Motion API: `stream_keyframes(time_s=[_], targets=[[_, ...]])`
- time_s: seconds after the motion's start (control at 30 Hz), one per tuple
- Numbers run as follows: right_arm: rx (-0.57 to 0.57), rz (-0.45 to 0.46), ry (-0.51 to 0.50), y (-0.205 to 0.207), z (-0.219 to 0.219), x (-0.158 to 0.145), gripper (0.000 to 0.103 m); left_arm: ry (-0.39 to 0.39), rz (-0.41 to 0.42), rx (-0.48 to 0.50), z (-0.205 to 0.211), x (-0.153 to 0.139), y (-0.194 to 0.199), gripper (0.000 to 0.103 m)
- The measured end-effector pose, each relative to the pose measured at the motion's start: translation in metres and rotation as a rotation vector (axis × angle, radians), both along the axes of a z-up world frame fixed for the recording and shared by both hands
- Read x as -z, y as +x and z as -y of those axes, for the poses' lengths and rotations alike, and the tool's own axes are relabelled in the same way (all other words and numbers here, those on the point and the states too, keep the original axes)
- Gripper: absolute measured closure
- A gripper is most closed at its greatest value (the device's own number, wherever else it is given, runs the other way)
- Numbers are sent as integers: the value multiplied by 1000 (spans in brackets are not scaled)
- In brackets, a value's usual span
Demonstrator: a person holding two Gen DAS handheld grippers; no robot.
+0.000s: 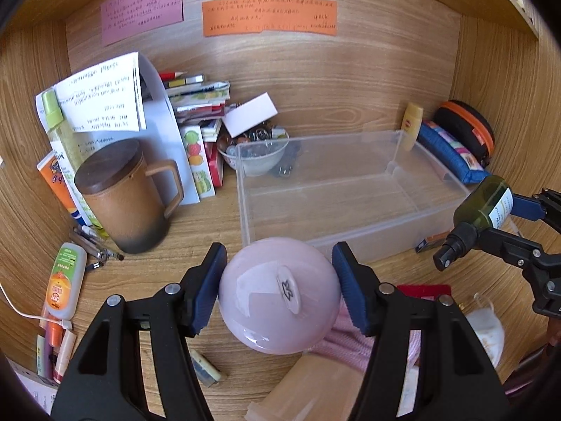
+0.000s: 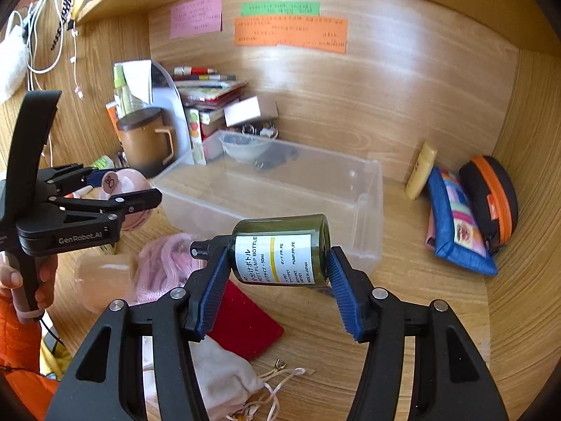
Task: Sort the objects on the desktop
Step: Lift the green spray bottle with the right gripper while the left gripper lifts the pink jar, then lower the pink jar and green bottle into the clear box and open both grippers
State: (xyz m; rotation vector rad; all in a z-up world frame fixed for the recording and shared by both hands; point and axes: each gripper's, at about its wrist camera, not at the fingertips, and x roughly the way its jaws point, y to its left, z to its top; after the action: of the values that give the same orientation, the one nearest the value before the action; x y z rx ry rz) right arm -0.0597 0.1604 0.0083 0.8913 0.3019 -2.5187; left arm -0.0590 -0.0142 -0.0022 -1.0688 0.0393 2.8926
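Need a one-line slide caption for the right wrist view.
Right tool grips a green pump bottle sideways above the desk, clear plastic bin ahead; left tool holds a pink ball.

**Both tongs are holding on tight**

The left tongs point down at a slant; their blue pads press on both sides of something round and pink; a hand with an orange sleeve grips the black handle; the right tongs also tilt down; their pads squeeze the ends of a small dark bottle lying sideways.
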Motion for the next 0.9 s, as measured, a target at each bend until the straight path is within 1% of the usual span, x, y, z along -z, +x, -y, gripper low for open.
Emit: stream_keyframes(time_s=[0.2,0.5,0.73,0.9], targets=[[2,-47,-17,-3,-4,-13,50,22,-17,-9,2,-12,-3,41],[-9,-67,-103,-18,-8,-39,50,51,-55,-8,7,-35,-8,41],[-4,-105,-108,-35,-4,-60,50,52,-71,8,7,-53,-24,41],[0,-87,-131,-57,-3,-63,50,51,-61,19,6,-58,-44,41]])
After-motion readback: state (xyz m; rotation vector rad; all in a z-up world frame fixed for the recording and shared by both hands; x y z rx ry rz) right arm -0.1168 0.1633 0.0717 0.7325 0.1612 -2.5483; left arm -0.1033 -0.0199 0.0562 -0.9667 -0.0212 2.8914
